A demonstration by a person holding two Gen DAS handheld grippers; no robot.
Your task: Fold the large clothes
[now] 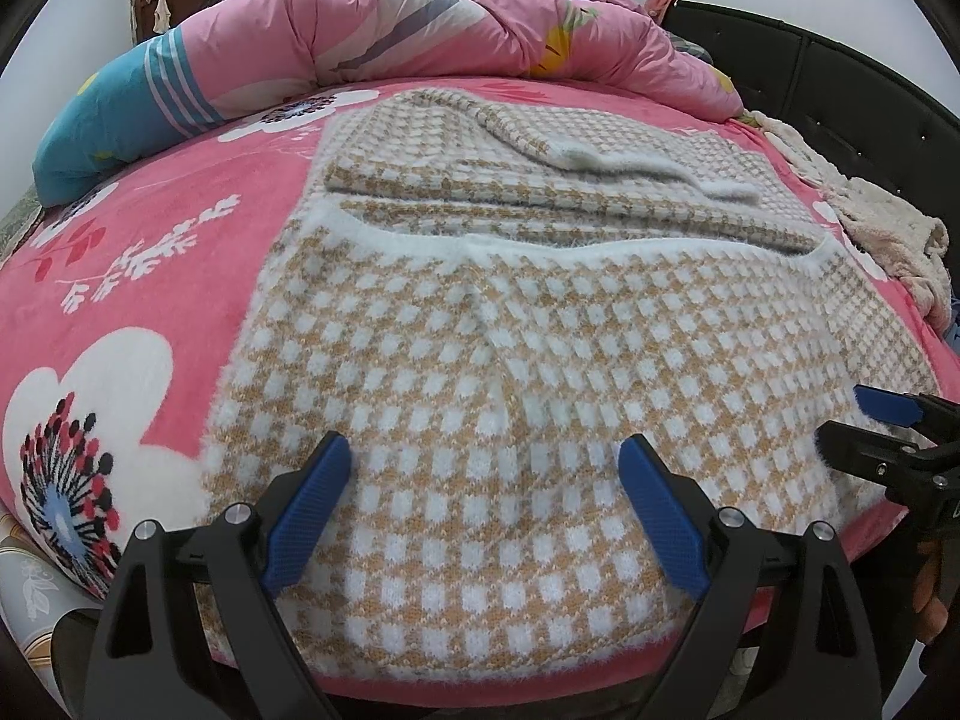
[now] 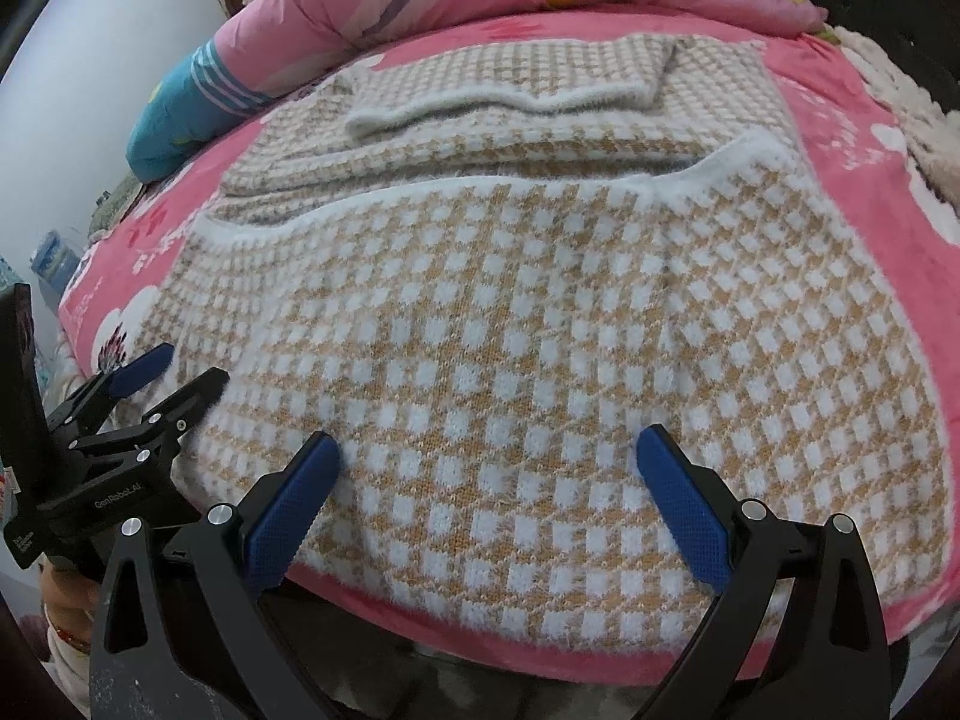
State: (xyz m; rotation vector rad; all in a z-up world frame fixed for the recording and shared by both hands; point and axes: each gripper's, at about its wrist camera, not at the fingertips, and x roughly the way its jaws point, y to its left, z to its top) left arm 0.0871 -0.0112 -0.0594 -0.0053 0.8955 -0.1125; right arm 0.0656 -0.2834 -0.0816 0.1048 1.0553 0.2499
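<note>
A tan-and-white checked sweater (image 1: 492,348) lies spread on the pink flowered bed cover (image 1: 138,252). Its near half is doubled over, with the white hem band (image 1: 480,243) running across the middle. A sleeve with a white cuff (image 1: 606,165) is folded across the far part. My left gripper (image 1: 486,456) is open over the sweater's near fold, nothing between its blue pads. My right gripper (image 2: 487,444) is also open and empty over the same near fold (image 2: 510,396). Each shows in the other's view: the right gripper (image 1: 858,423) at the sweater's right edge, the left gripper (image 2: 183,375) at its left edge.
A heaped pink quilt (image 1: 450,18) with a blue end (image 1: 120,114) fills the far side of the bed. A cream fluffy cloth (image 1: 870,222) lies along the right edge by the black bed frame (image 1: 840,78). The bed's front edge (image 2: 540,654) is just below the grippers.
</note>
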